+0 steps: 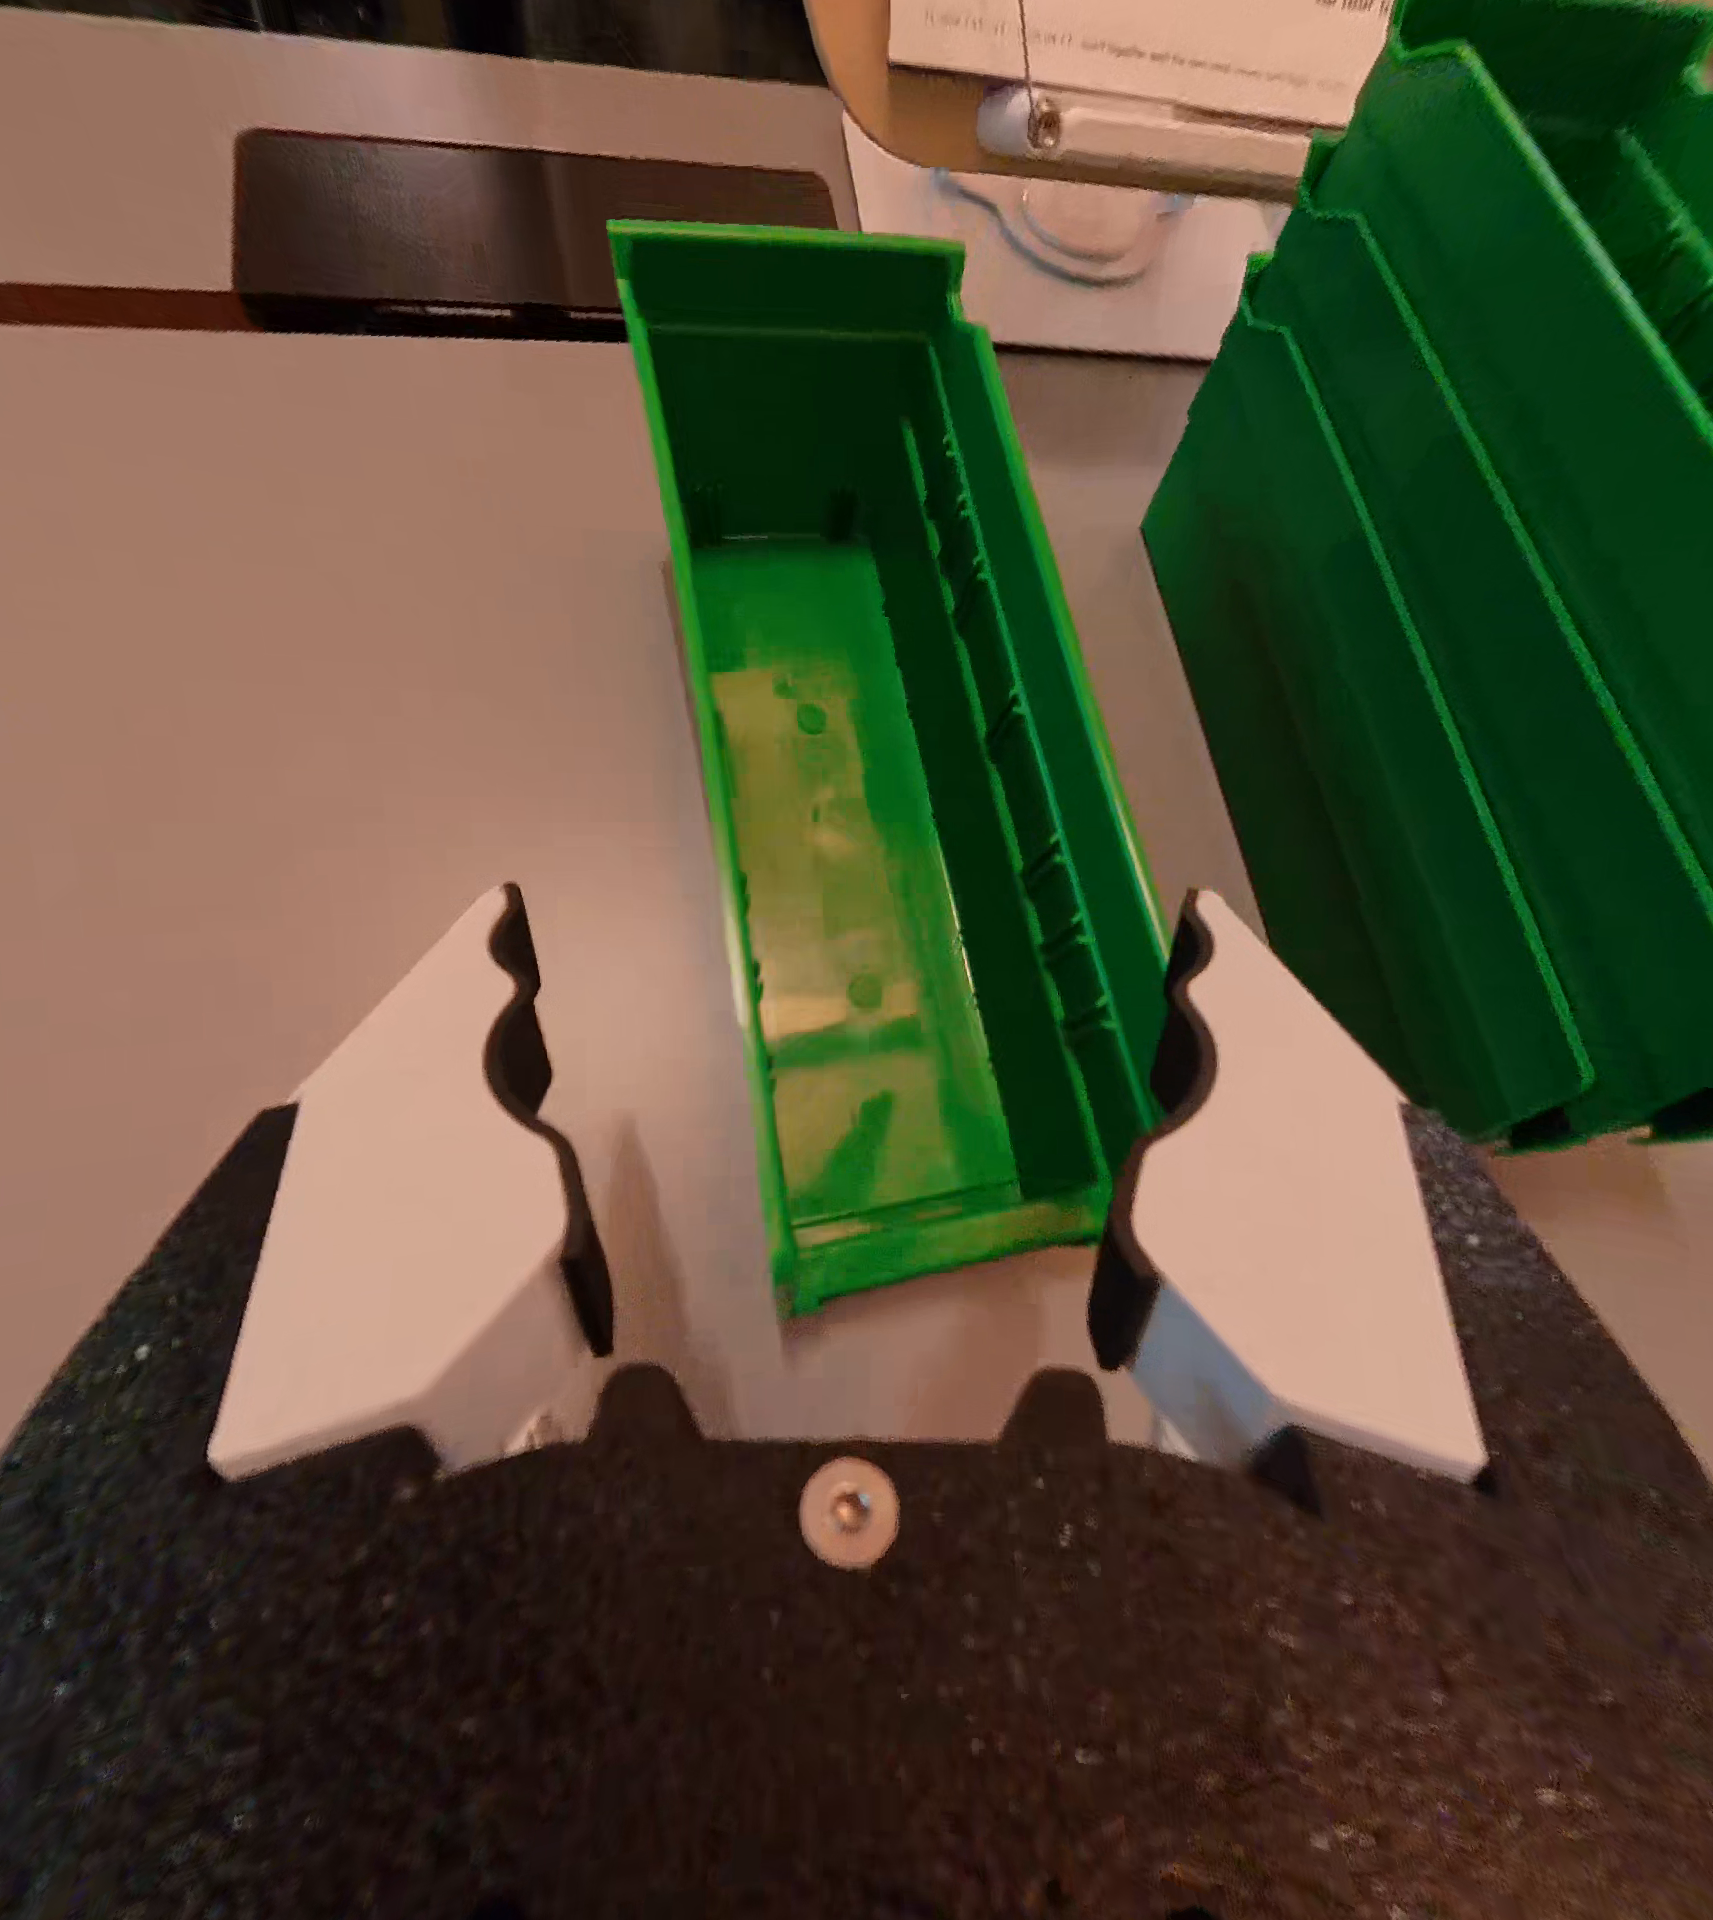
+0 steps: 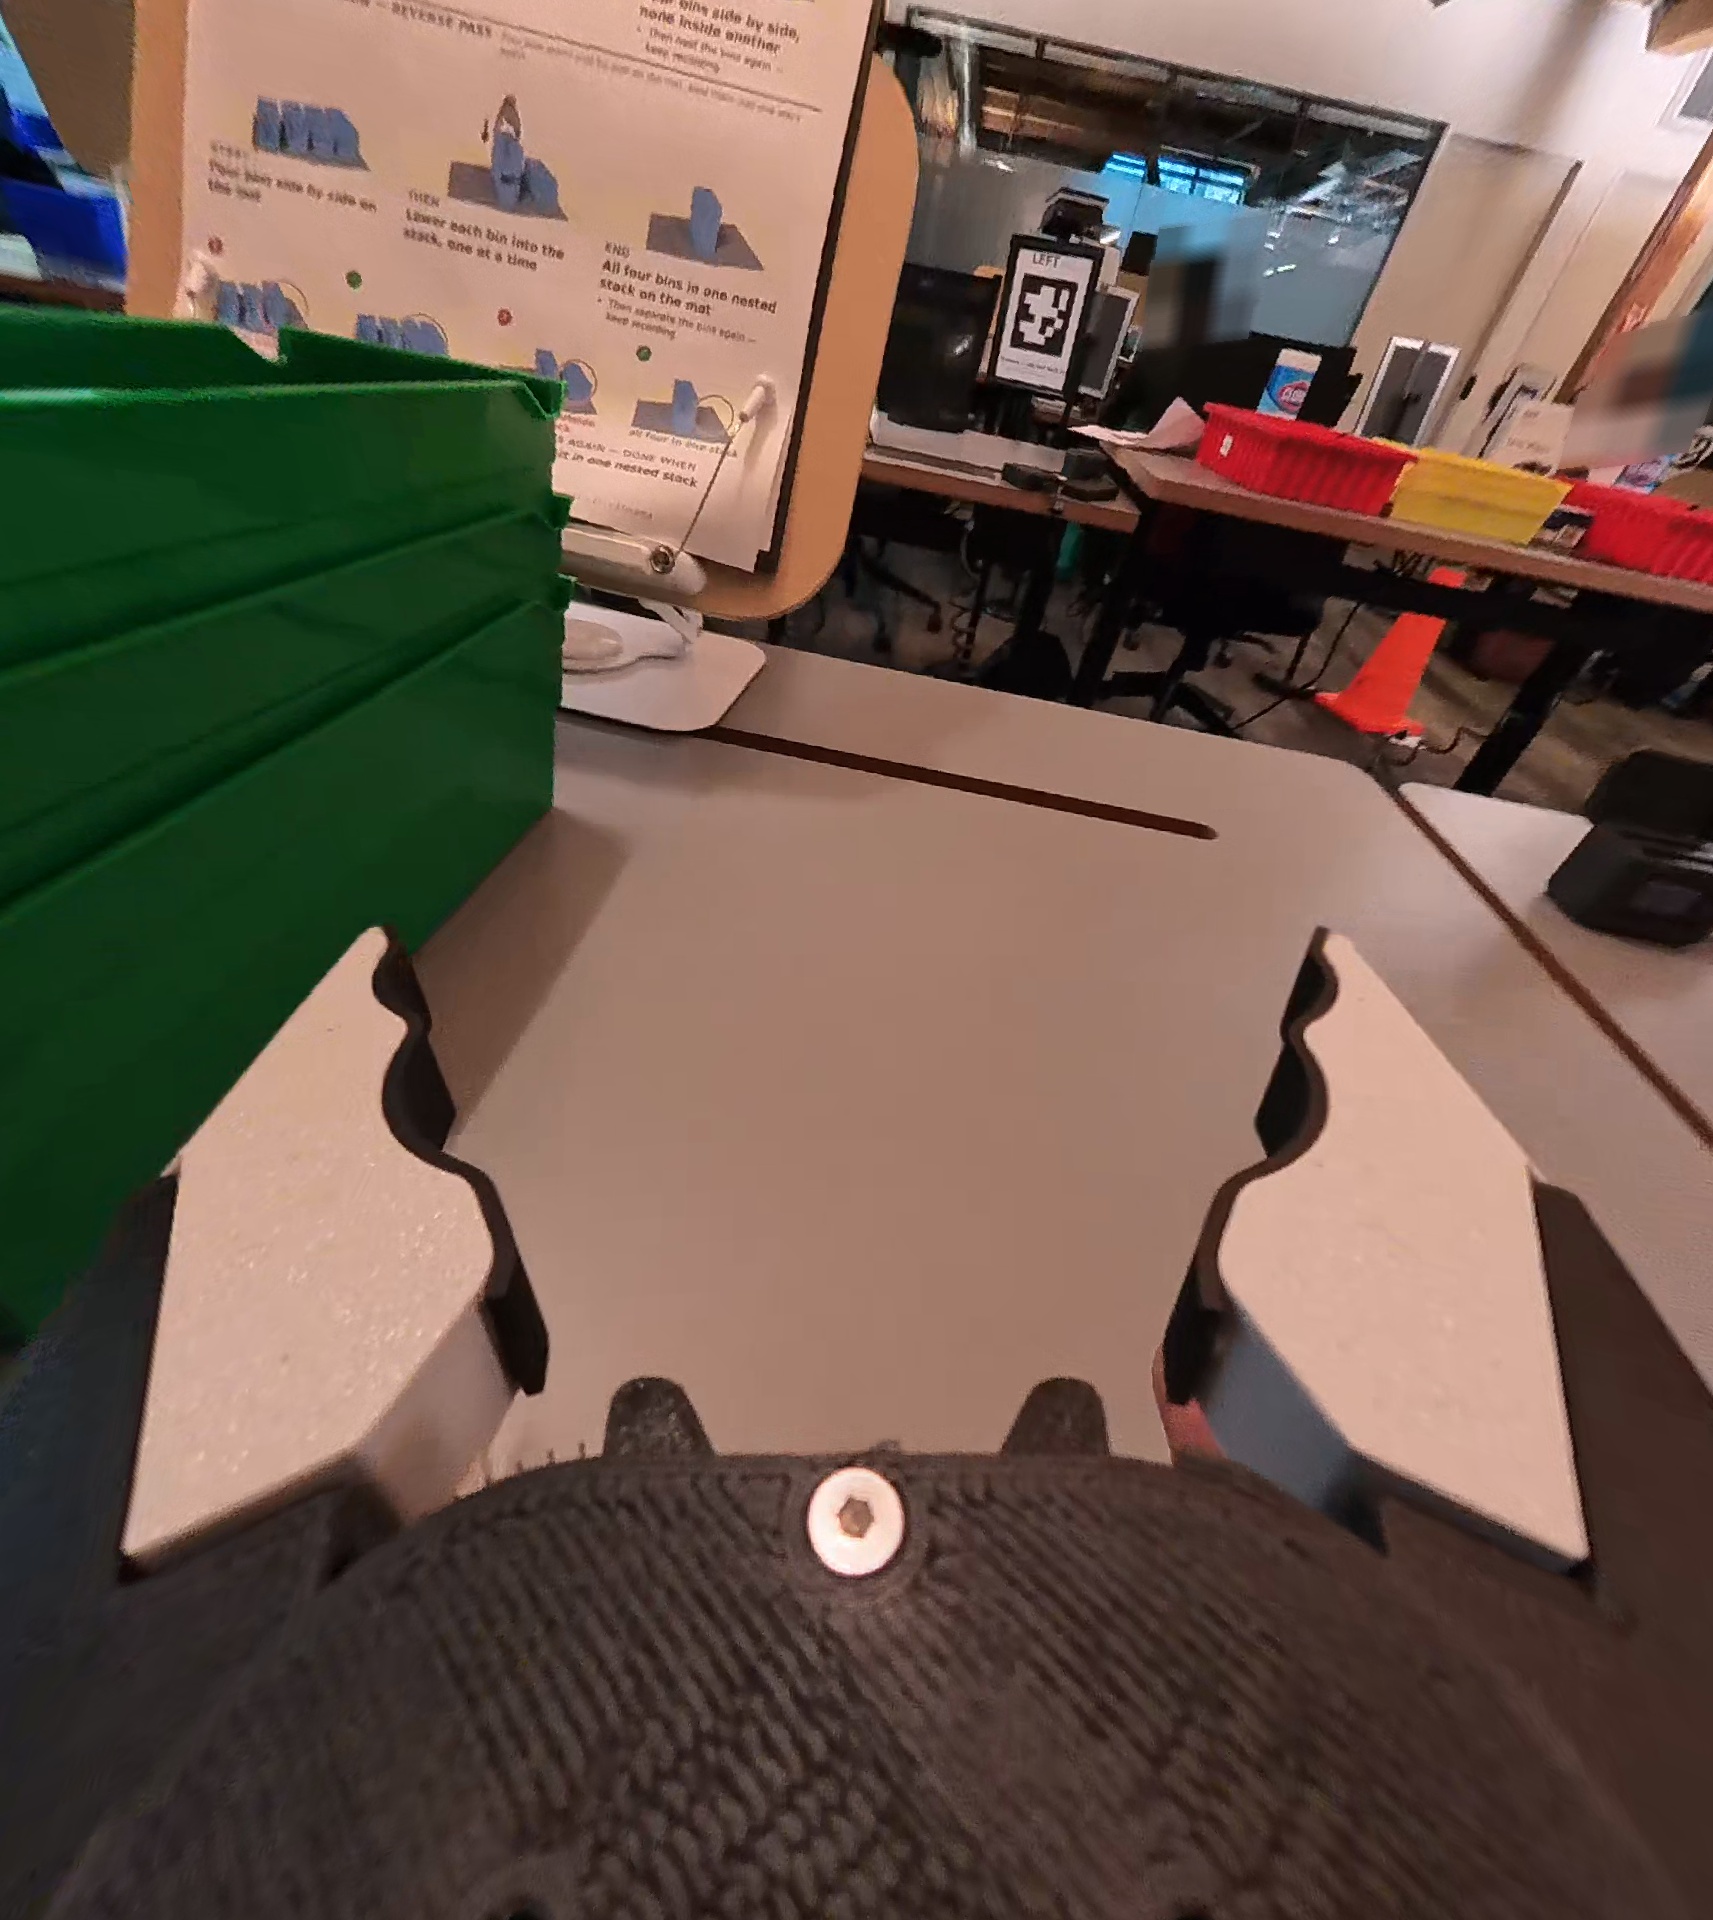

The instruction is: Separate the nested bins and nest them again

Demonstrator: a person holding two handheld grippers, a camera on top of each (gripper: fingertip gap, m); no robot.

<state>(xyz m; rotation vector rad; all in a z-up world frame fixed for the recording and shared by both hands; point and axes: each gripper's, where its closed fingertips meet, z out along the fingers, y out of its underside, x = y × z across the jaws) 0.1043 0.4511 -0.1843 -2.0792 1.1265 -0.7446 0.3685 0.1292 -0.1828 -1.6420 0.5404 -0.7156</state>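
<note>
A single long green bin [image 1: 852,769] stands open side up on the grey table [image 1: 260,675], its near end between my fingers. My left gripper [image 1: 847,914] is open and empty above that near end. A stack of nested green bins [image 1: 1517,644] stands tilted to its right. The same stack [image 2: 208,707] fills the left of the right wrist view. My right gripper [image 2: 852,956] is open and empty over bare table [image 2: 831,1039], just right of the stack. Its left finger [image 2: 312,1195] is close beside the stack; I cannot tell if it touches.
An instruction sheet on a wooden board [image 2: 519,260] stands behind the bins. A dark slot [image 1: 519,229] lies in the table at the back. A black case [image 2: 1662,862] sits on the neighbouring table at right. Red and yellow trays [image 2: 1475,488] are far behind.
</note>
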